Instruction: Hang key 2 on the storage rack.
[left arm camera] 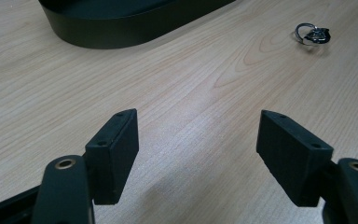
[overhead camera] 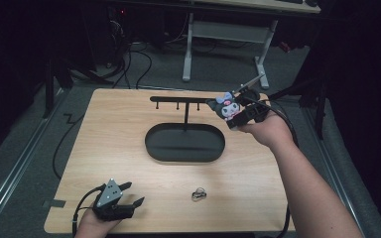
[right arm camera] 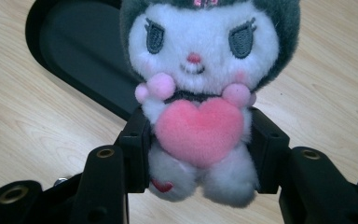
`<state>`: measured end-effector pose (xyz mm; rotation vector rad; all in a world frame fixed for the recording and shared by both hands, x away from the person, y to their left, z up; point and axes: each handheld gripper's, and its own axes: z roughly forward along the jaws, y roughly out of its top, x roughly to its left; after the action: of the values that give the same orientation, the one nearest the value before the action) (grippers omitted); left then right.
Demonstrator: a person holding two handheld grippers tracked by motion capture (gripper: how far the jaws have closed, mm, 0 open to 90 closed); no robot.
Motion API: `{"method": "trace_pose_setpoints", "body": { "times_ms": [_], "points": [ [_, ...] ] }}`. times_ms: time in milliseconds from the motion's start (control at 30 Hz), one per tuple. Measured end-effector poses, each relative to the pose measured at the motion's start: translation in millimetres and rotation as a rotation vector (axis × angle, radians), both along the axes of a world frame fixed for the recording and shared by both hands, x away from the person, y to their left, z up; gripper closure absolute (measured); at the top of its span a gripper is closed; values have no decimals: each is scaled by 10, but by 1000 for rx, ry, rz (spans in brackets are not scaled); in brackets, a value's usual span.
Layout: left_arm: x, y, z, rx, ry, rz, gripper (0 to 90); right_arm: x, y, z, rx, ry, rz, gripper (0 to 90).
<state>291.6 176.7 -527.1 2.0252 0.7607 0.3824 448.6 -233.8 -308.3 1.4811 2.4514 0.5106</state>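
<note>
A small plush toy with a white face, dark hood and pink heart is clamped at its body between the jaws of my right gripper. In the high view the plush toy hangs in my right gripper above the table's far right, beside the right end of a black hook stand. My left gripper rests open near the table's front left edge. Its jaws in the left gripper view stand wide apart over bare wood.
The stand rises from a black oval tray at mid-table; the tray's rim lies ahead of the left gripper. A small metal key ring lies on the wood toward the front; the ring sits far right.
</note>
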Motion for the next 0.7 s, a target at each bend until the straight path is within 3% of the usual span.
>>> {"method": "trace_pose_setpoints", "body": {
  "times_ms": [333, 700],
  "points": [
    [-9, -44, -17, 14, 5, -19, 302, -108, -174, -217, -5, 22, -18, 511],
    [-18, -63, -29, 22, 8, -25, 303, -92, -186, -519, -6, 51, -19, 510]
  ]
}}
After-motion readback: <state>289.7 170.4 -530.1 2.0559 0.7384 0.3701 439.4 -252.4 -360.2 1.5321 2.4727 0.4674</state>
